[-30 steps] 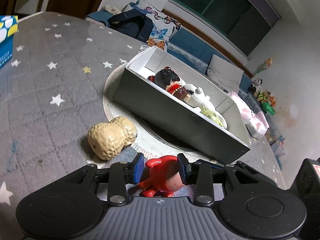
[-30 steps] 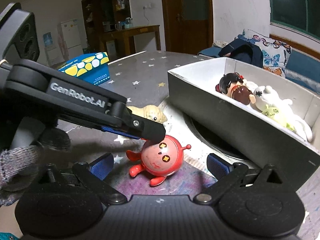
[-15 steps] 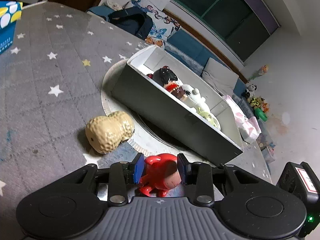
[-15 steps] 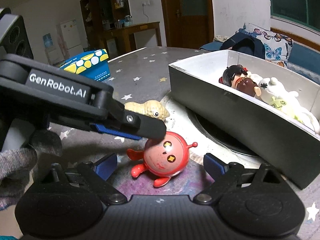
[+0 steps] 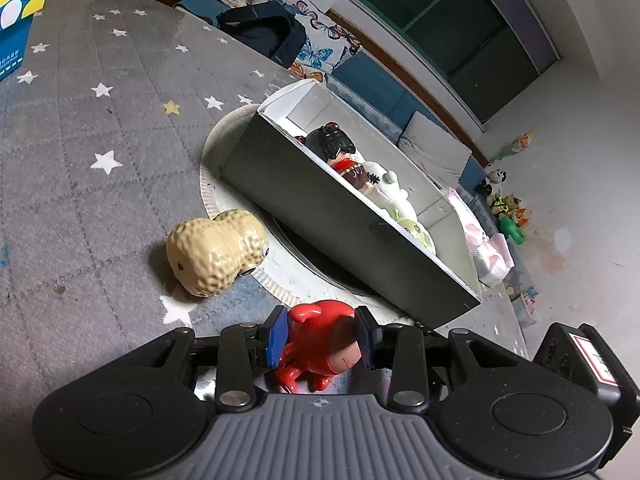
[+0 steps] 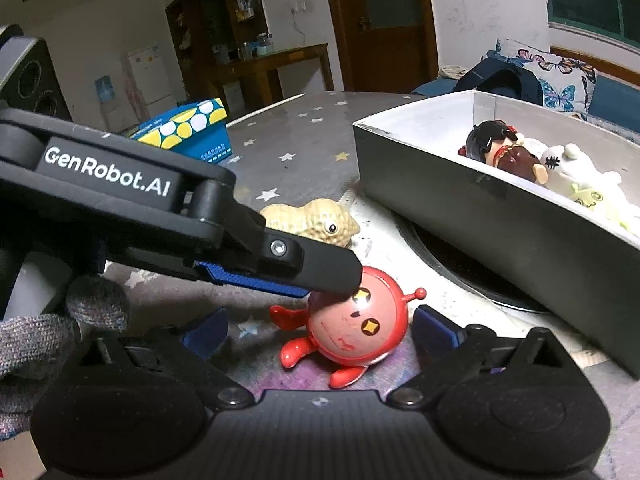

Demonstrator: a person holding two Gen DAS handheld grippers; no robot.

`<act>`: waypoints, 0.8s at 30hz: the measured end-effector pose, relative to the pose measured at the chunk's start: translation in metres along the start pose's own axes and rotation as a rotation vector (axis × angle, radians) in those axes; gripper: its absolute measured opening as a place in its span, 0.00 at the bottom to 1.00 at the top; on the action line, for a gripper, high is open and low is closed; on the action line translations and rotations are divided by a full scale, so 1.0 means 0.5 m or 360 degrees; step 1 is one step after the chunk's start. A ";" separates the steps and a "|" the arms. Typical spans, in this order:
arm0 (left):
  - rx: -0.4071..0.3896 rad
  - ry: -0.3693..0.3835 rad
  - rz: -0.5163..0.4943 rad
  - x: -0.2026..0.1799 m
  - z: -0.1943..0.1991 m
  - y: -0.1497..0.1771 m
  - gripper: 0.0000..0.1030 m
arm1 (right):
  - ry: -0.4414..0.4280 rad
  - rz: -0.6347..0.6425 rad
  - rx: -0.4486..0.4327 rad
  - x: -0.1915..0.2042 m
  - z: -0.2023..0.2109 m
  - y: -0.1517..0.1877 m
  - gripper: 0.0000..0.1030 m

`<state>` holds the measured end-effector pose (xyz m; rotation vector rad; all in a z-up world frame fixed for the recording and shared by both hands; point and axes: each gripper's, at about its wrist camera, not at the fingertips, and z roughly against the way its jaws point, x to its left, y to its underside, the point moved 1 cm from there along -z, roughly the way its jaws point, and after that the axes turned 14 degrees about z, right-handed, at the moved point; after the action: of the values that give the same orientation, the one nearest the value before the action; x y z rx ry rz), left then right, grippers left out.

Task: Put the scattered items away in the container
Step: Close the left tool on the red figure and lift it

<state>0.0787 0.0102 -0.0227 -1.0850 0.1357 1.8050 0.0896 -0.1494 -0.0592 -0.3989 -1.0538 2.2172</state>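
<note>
The red round toy (image 5: 320, 340) sits between the blue pads of the left gripper (image 5: 320, 336), clamped by its sides for lifting into the grey box (image 5: 352, 236) ahead, while the right gripper (image 6: 320, 330) waits beside it with jaws apart.

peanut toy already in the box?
No, the peanut toy lies on the starred tablecloth outside the grey box.
</note>
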 end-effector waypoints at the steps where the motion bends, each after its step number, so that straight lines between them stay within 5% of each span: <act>1: 0.0000 0.0000 0.0002 0.000 0.000 0.000 0.38 | -0.0007 -0.0007 -0.0006 -0.001 0.000 0.001 1.00; 24: 0.0035 0.0030 0.0037 0.004 -0.008 0.000 0.38 | -0.0003 -0.0029 -0.0012 0.006 -0.009 -0.001 1.00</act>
<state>0.0806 0.0095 -0.0265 -1.0889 0.1798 1.8100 0.0902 -0.1445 -0.0617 -0.3889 -1.0629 2.1987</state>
